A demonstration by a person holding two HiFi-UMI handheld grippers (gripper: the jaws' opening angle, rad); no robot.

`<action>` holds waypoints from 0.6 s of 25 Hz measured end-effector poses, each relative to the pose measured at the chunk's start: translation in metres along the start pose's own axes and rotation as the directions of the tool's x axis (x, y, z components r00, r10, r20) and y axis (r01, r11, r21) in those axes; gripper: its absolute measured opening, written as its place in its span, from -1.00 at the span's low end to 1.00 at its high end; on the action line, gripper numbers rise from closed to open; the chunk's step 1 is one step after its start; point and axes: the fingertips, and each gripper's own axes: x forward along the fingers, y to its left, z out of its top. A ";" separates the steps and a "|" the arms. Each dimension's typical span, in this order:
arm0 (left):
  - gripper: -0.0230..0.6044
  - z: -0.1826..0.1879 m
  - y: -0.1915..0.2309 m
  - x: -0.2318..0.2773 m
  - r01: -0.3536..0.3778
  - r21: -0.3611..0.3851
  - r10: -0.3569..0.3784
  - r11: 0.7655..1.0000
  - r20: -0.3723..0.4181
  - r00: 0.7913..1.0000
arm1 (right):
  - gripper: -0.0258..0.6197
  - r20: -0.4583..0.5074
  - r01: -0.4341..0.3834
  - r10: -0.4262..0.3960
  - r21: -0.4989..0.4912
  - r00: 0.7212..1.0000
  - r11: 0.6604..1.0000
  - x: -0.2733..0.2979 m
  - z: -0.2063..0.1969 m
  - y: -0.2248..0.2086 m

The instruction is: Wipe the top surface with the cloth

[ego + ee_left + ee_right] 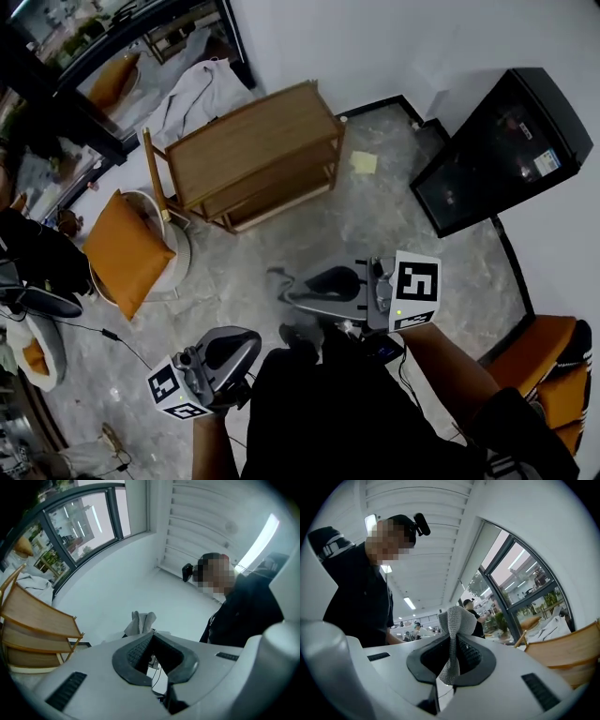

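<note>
Since the right gripper (pixel 452 641) has its jaws pinched on a fold of the grey woven cloth (pixel 455 620), with only a short tuft standing beyond the tips, the grip looks firm enough for wiping, though little cloth hangs free to lie flat. The left gripper (pixel 152 637) has its jaws together on nothing and sits low by the person's body. The light-brown wooden shelf unit (pixel 253 150) stands well apart across the grey stone floor (pixel 394 202), its top bare. A good wipe probably means lowering the cloth flat onto that top and sweeping in overlapping passes (the frame looks light, so gently).
</note>
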 end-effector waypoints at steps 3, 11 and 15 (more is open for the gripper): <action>-0.89 -0.007 -0.005 0.007 0.024 0.029 -0.023 0.999 -0.054 0.998 | -0.81 -0.025 0.033 -0.033 -0.013 0.999 0.999 -0.002 -0.005 0.010; -0.89 -0.003 -0.022 -0.003 0.098 0.035 -0.095 0.995 -0.064 0.993 | -0.81 -0.054 0.089 -0.093 -0.075 0.994 0.993 0.008 -0.007 0.027; -0.89 -0.007 -0.026 -0.015 0.089 0.049 -0.085 0.995 -0.077 0.993 | -0.81 -0.061 0.120 -0.126 -0.093 0.990 0.988 0.014 -0.004 0.028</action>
